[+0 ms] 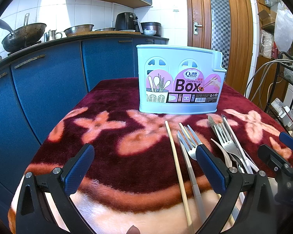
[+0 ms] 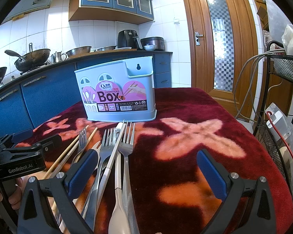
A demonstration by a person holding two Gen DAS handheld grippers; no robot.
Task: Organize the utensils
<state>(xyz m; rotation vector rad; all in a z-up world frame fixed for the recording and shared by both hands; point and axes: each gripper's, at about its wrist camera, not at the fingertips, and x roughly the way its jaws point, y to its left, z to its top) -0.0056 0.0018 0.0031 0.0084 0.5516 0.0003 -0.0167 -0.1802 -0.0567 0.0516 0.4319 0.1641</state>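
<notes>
A pale blue chopsticks box [image 1: 179, 81] [image 2: 117, 91] stands upright at the far side of the table, on a dark red flowered blanket [image 1: 115, 136]. In front of it lies a loose pile of utensils: a wooden chopstick [image 1: 175, 165], forks [image 1: 189, 140] [image 2: 127, 142], a knife and a white spoon [image 2: 117, 204]. My left gripper [image 1: 144, 149] is open above the blanket, the chopstick and a fork lying beside its right finger. My right gripper [image 2: 147, 154] is open too, the pile lying under its left finger [image 2: 84, 171]. Neither holds anything.
Blue kitchen cabinets [image 1: 48, 89] run along the left, with a wok [image 1: 23, 35], colander and air fryer on the counter. A wooden door [image 2: 220, 39] is behind. A black wire rack [image 2: 279, 78] with cables and bags crowds the table's right edge.
</notes>
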